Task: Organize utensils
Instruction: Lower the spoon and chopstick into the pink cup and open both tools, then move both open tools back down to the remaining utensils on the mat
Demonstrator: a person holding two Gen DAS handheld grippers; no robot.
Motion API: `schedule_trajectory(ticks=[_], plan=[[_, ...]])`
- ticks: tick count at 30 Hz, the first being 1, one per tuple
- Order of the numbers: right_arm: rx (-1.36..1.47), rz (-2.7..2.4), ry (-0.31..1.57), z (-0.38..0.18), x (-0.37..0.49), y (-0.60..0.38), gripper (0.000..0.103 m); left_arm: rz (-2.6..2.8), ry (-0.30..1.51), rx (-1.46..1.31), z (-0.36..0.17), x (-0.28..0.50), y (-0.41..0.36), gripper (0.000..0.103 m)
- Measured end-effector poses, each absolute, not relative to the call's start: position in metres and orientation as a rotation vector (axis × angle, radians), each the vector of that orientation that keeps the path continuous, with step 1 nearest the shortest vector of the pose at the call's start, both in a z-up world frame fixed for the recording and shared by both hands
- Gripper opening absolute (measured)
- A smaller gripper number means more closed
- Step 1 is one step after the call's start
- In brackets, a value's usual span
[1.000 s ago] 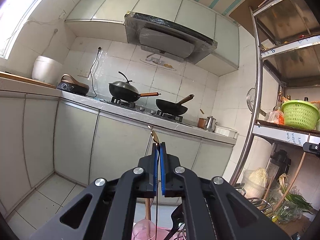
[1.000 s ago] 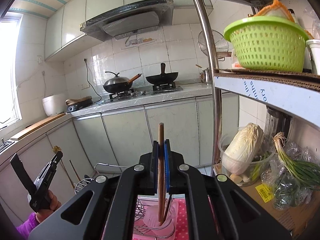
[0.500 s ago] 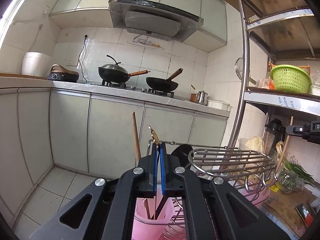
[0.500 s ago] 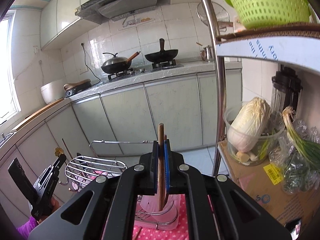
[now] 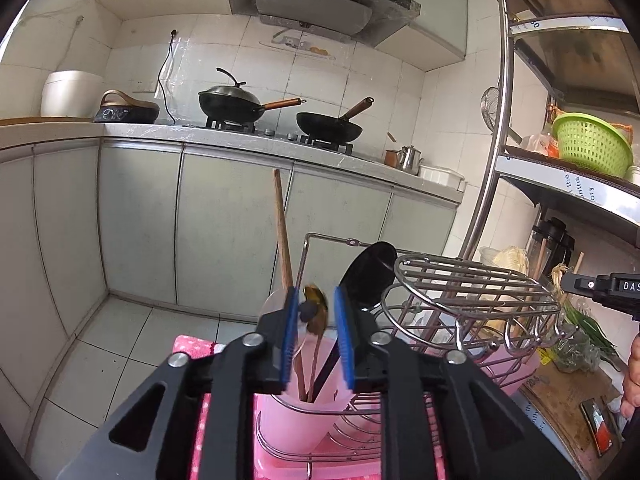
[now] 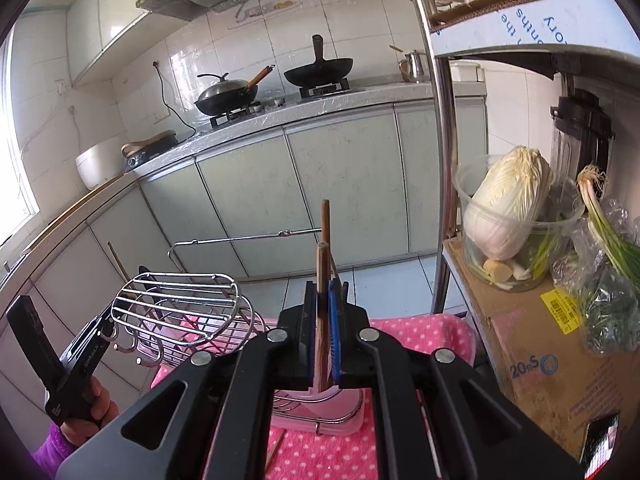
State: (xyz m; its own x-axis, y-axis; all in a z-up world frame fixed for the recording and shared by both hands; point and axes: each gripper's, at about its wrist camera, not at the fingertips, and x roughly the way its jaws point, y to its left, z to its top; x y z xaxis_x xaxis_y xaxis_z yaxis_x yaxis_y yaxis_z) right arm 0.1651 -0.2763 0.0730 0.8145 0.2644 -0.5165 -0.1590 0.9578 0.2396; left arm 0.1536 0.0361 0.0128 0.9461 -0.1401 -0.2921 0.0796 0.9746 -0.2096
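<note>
Both grippers have dropped toward the pink cup (image 5: 304, 408). Left gripper (image 5: 316, 344) jaws opening, clear of the brass spoon (image 5: 316, 312) standing in the cup. Right gripper (image 6: 324, 336) jaws opening around wooden chopsticks (image 6: 322, 280); wire rack (image 6: 176, 300) just left.

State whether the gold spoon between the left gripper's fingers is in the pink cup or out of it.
In. The gold spoon stands with its lower end inside the pink cup; the left gripper is opening, pads off it.
</note>
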Motion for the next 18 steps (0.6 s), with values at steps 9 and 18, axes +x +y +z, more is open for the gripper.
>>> schedule_trajectory(ticks=[9,18], plan=[[0.19,0.226,0.546,0.084,0.149,-0.282,0.04,-0.112,0.291,-0.187,0.026,0.133,0.036,0.037],[0.211,0.23,0.491,0.09,0.109,-0.287,0.04,-0.1,0.278,-0.172,0.039,0.097,0.032,0.037]])
